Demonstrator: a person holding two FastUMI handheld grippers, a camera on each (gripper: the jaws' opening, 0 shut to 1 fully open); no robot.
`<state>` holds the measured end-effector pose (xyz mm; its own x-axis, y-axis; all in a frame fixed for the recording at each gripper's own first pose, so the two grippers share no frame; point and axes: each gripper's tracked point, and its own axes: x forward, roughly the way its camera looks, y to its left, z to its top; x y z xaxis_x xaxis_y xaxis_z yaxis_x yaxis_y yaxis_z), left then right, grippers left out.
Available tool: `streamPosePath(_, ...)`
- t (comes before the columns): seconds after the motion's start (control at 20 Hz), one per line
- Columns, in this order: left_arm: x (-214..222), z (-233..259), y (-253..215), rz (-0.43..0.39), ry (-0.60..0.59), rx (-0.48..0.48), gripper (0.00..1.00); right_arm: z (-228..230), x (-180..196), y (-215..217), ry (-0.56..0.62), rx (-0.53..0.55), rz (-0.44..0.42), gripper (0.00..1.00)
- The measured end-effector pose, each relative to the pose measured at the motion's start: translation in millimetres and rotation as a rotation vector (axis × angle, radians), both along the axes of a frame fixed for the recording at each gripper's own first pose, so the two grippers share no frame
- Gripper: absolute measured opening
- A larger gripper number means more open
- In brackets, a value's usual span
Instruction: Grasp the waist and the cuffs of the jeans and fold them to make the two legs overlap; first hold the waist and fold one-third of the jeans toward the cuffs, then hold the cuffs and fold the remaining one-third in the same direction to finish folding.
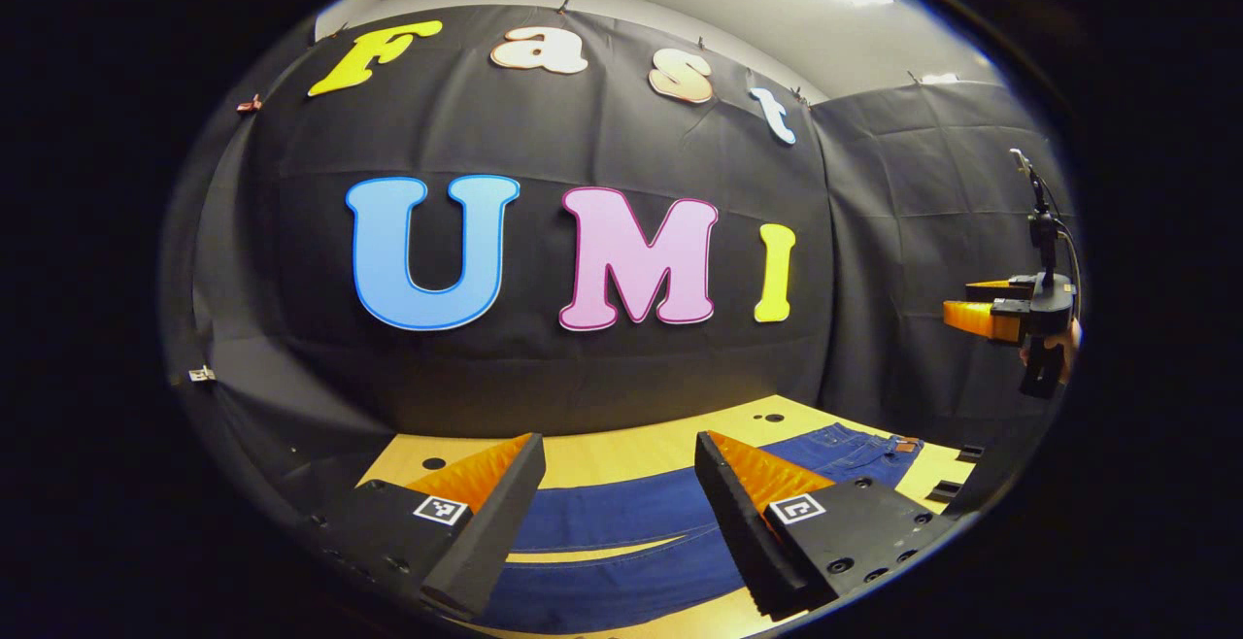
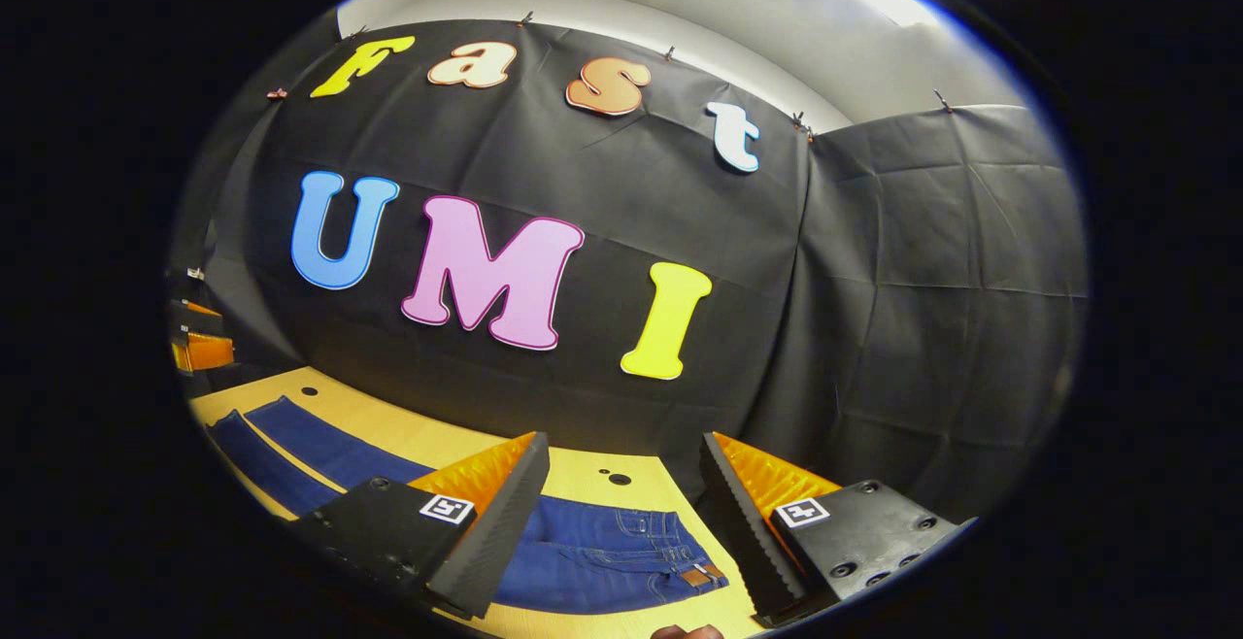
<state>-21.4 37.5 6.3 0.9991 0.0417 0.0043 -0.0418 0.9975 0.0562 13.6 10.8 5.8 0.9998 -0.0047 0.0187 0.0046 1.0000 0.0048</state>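
On the table | jeans flat, legs apart | left gripper and right gripper spread wide, empty | pinch waist and cuffs squarely.

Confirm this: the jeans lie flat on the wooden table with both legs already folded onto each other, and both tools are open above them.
Not quite. The jeans lie flat on the table, but the legs lie side by side with bare wood between them, as the left gripper view shows. Both the left tool and right tool are open.
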Motion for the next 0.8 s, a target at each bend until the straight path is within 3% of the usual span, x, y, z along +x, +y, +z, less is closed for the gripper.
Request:
streamPosePath(0.2, -15, -25, 21, 0.011, 0.085, 0.037, 0.97, -9, 10, 1, 0.037, -0.061, 0.041, 0.94)
streamPosePath(0.5, -35, -81, 78, -0.005, 0.228, 0.183, 0.98, -32, 38, -37, 0.101, -0.274, 0.048, 0.96)
streamPosePath(0.65, -38, -129, 97, -0.054, 0.338, 0.264, 0.98, -52, 49, -45, 0.166, -0.238, 0.056, 0.96)
streamPosePath(0.8, -45, -171, 113, -0.129, 0.450, 0.376, 0.99, -97, 58, -60, 0.257, -0.318, 0.057, 0.96)
